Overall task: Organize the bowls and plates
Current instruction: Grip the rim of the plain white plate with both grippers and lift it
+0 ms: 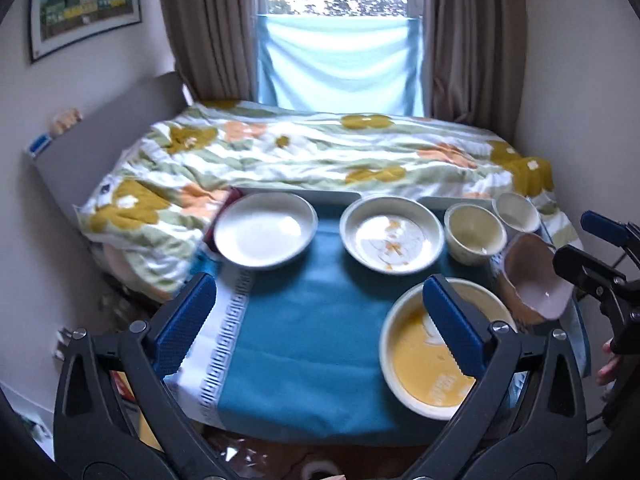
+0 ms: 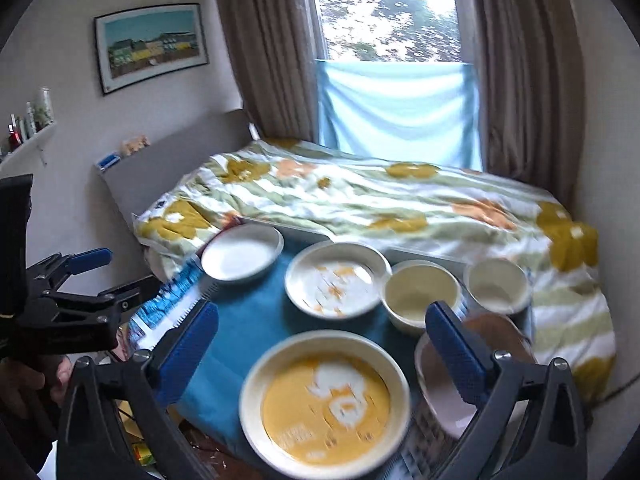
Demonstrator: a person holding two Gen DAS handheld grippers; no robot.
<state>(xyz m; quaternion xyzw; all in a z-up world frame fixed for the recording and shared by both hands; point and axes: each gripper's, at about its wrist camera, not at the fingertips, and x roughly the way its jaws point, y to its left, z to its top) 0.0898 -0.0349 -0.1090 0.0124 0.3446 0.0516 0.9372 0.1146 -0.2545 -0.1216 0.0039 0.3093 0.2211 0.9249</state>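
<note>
On a teal cloth [image 1: 304,340] stand a plain white plate [image 1: 264,234], a white plate with orange marks [image 1: 392,238], a cream bowl [image 1: 474,232], a small white bowl [image 1: 516,210], a tilted pink-brown bowl [image 1: 536,280] and a large yellow-centred plate [image 1: 424,352]. My left gripper [image 1: 320,300] hangs open above the cloth with nothing in it. My right gripper [image 2: 322,312] is open too, over the yellow plate [image 2: 324,400], its right finger in front of the pink bowl [image 2: 440,396]. The right wrist view also shows the white plate [image 2: 240,256], patterned plate [image 2: 338,280] and cream bowl [image 2: 416,292].
Behind the dishes lies a bed with a floral duvet [image 1: 320,160], then curtains and a window [image 1: 340,40]. Walls close in on both sides. The left gripper [image 2: 112,274] shows at the left edge of the right wrist view, held by a hand.
</note>
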